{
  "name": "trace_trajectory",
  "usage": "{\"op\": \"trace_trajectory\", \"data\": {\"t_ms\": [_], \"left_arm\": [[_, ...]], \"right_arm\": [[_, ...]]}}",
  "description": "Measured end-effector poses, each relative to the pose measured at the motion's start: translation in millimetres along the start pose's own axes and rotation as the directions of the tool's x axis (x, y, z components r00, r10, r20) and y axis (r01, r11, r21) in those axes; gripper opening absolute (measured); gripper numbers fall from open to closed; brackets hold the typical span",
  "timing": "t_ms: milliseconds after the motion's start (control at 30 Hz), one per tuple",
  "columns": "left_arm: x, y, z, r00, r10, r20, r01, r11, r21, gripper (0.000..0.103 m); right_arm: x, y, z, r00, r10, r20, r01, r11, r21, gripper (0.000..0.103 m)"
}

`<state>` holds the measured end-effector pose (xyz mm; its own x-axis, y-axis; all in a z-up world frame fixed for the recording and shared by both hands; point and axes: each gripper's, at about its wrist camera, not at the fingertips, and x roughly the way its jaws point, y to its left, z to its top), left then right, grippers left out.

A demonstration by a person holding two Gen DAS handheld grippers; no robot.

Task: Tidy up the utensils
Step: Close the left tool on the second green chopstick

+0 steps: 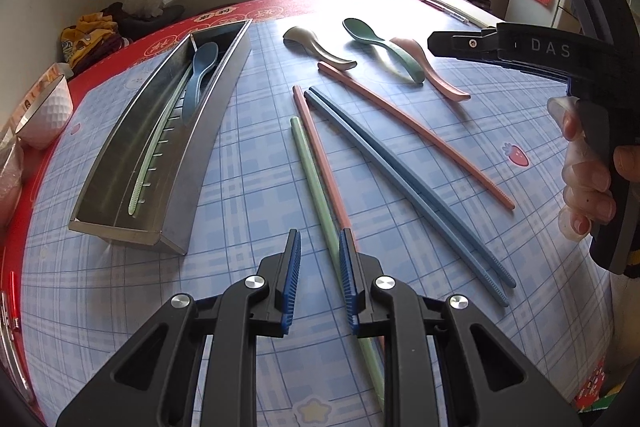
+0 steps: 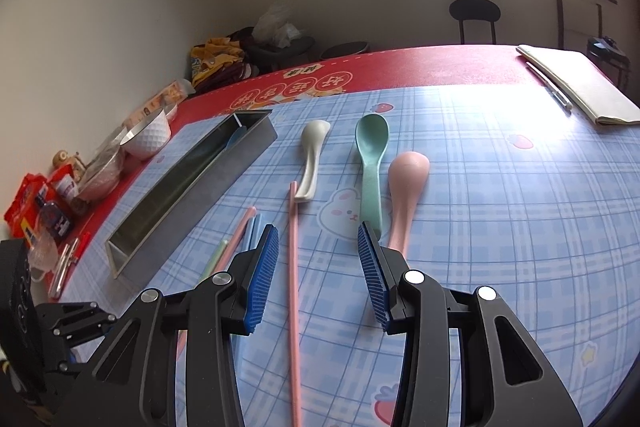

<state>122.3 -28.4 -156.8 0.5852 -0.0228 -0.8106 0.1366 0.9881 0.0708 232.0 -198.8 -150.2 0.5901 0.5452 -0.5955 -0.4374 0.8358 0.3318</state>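
Note:
A steel tray (image 1: 218, 107) at the left holds a blue spoon (image 1: 200, 79) and one green chopstick (image 1: 154, 151). On the checked mat lie a green chopstick (image 1: 314, 179), two pink chopsticks (image 1: 416, 131), a blue pair (image 1: 404, 183), and beige (image 2: 312, 151), green (image 2: 372, 151) and pink (image 2: 406, 183) spoons. My left gripper (image 1: 320, 235) hovers low over the loose green chopstick, jaws narrowly apart, pads not touching it. My right gripper (image 2: 318, 229) is open above a pink chopstick (image 2: 294, 267), holding nothing.
A white bowl (image 1: 44, 115) and snack packets (image 2: 40, 203) crowd the table's left edge. A notebook (image 2: 580, 91) with a pen lies at the far right. A person's hand (image 1: 588, 179) holds the right gripper's handle. A stool stands behind the table.

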Motion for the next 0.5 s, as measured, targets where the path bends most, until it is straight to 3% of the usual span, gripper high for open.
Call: {"op": "trace_trajectory", "data": {"t_ms": [200,500], "left_arm": [[3,-13,-5,0.998,0.06,-0.024,-0.057,0.994,0.09,0.019],[11,-11,3,0.999,0.044,-0.004,-0.043,0.989,0.141,0.019]], "right_arm": [[-3,1,1,1.0,0.009,0.008,-0.009,1.0,0.002,0.041],[-6,0,2,1.0,0.012,0.017,-0.012,1.0,0.015,0.041]]}}
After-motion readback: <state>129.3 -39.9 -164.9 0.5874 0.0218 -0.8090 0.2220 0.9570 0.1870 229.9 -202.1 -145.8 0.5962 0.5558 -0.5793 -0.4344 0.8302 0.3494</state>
